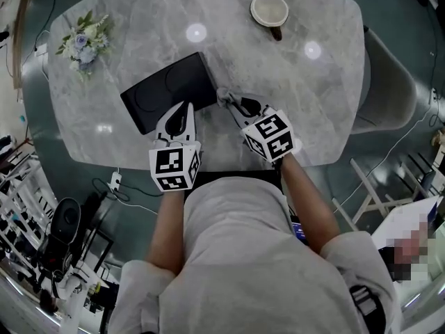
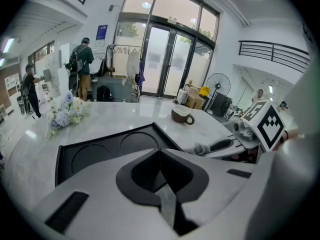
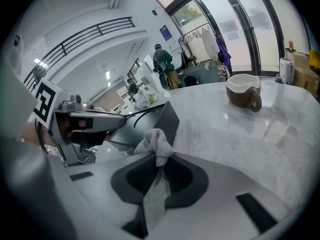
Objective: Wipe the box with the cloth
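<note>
Grey-veined marble forms the table (image 1: 313,117) under both claws. The person's forearms reach forward from the body side by side. Each claw slants forward and down toward the tabletop, with its marker cube at the rear by the hand.

The left claw (image 1: 186,108) has its jaws pressed together with nothing between them. Its tips sit over the near edge of the black box (image 1: 167,89), which lies flat on the table straight ahead of it. Whether the tips touch the box cannot be told. The box is shallow, and two round outlines are pressed into its top, which is otherwise bare.

The right claw (image 1: 227,98) is just to the right of the left one, and the two are close but apart. Its jaws are nearly together and pinch the cloth (image 3: 155,143), a small pale grey wad bunched at the tips. The box's right near corner is just ahead and to the left of this claw. The cloth is right beside that corner, and contact between them cannot be made out.

Well beyond the right claw, across the table, a mug (image 1: 270,11) stands upright, brown outside and cream inside. Far ahead and to the left of the left claw, a small bunch of flowers (image 1: 85,39) lies near the table's edge.
</note>
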Available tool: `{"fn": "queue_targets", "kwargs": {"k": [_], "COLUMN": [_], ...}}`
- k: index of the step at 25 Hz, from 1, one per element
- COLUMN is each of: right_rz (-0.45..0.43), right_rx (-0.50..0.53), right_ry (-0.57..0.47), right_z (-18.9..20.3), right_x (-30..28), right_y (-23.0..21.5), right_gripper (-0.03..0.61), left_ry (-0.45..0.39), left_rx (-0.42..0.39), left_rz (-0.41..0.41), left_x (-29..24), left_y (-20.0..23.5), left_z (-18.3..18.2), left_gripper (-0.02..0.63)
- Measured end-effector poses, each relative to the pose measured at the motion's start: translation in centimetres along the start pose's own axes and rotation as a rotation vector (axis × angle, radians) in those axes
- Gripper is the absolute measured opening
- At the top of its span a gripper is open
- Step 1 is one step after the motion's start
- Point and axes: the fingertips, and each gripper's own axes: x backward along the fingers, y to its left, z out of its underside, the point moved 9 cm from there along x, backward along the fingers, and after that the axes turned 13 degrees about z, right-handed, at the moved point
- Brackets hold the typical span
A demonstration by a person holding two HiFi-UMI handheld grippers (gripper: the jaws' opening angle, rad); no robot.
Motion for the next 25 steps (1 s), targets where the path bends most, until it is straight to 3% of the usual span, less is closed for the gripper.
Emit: {"fn": "queue_targets", "kwargs": {"k": [25], "right_rz": [0.019], "right_rx": [0.069], "right_ry": [0.06], "right_z": [-4.1], "right_x": [-4.2], "right_y": [-0.6], "right_gripper": [0.049], "left_ry": [0.006], "left_rx": [0.047], "left_rz": [0.054], "left_x": [-1.5], "left_y": [2.9], "left_z": [-1.2], "left_gripper": [0.023]}}
